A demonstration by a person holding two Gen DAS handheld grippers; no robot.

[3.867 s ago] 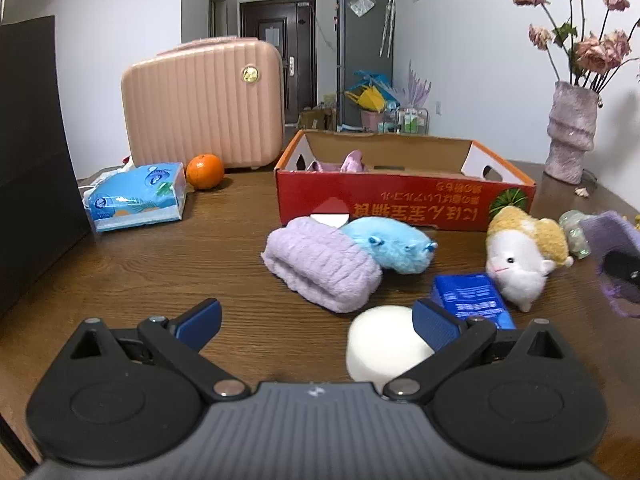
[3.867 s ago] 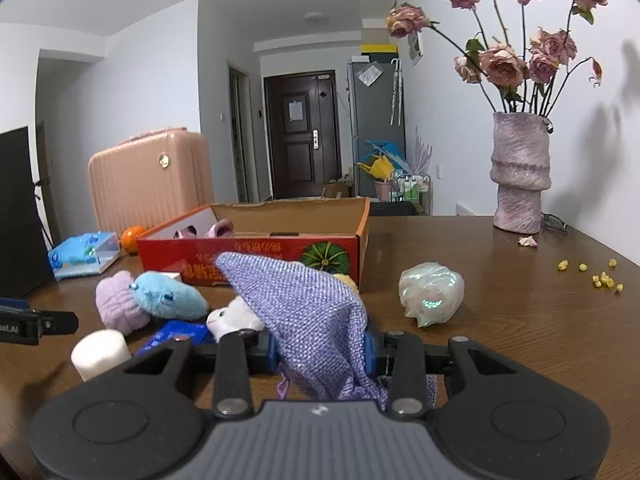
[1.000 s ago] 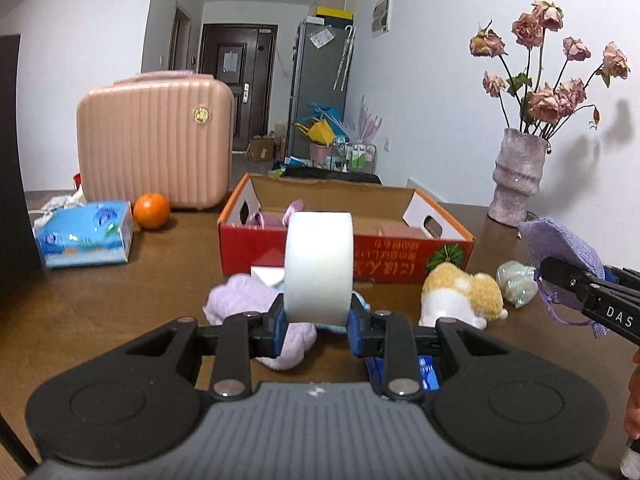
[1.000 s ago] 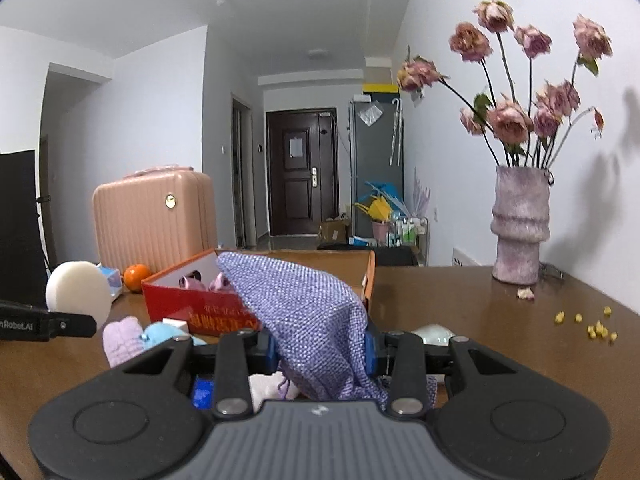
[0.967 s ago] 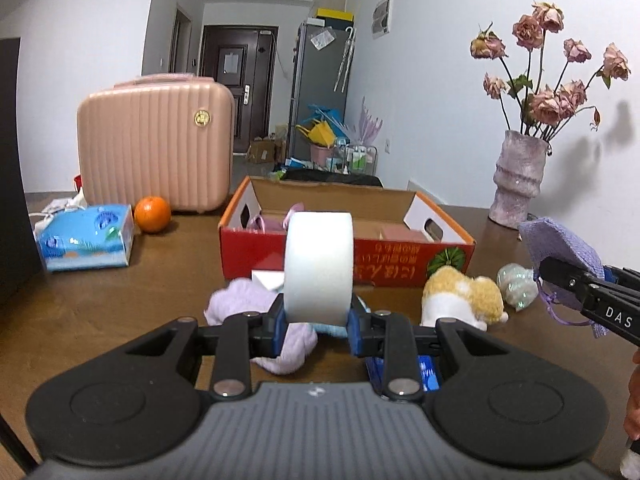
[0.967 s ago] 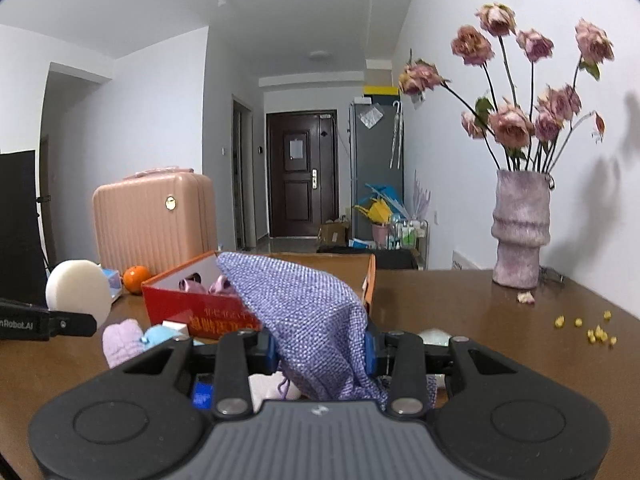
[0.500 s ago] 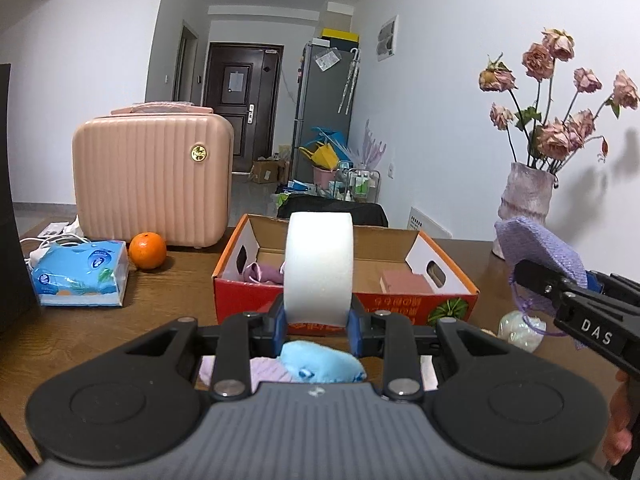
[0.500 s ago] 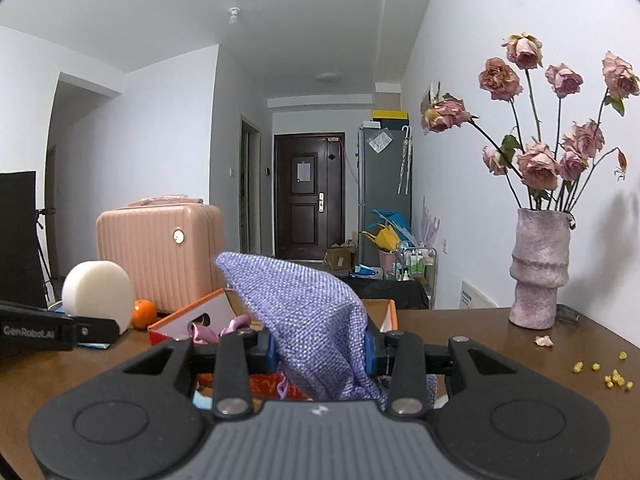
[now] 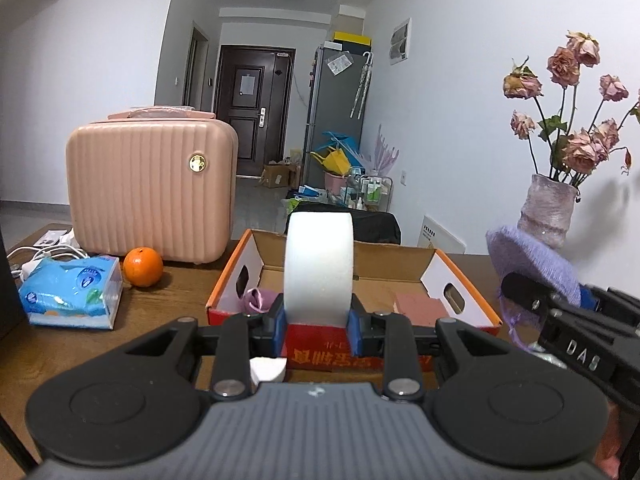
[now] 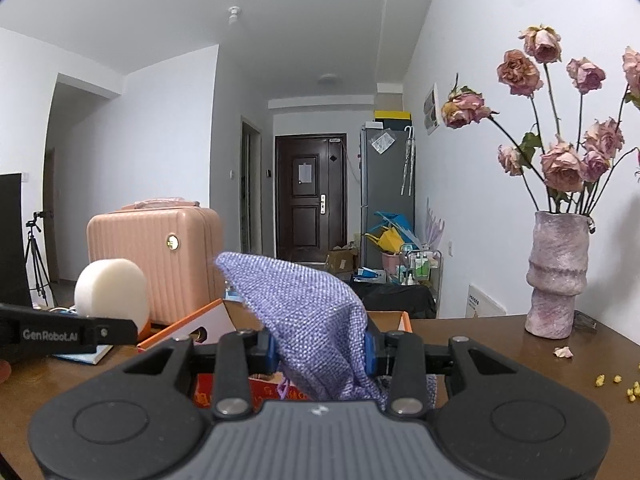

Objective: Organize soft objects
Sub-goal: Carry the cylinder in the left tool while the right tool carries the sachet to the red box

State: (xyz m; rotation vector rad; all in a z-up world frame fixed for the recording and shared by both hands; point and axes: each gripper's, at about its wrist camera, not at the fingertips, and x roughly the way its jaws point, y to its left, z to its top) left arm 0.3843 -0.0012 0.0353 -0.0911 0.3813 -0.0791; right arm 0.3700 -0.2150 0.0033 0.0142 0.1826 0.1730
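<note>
Squeezing the round white foam sponge [image 9: 319, 266] in our left gripper [image 9: 319, 322] and the purple woven cloth pouch [image 10: 308, 320] in our right gripper [image 10: 320, 350], we hold both up to drop into the red cardboard box [image 9: 460, 280].

"DAS" in pale capitals along the black side of the right gripper [image 9: 576, 322], seen from the left wrist. "GenRobot.AI" in pale letters along the black finger of the left gripper [image 10: 70, 334], seen from the right wrist. Yellow East Asian characters, upside down and not legible enough to spell out, on the red front wall of the cardboard box [image 9: 332, 356]; a round blue emblem with print too small to read on the blue tissue pack [image 9: 70, 292].
</note>
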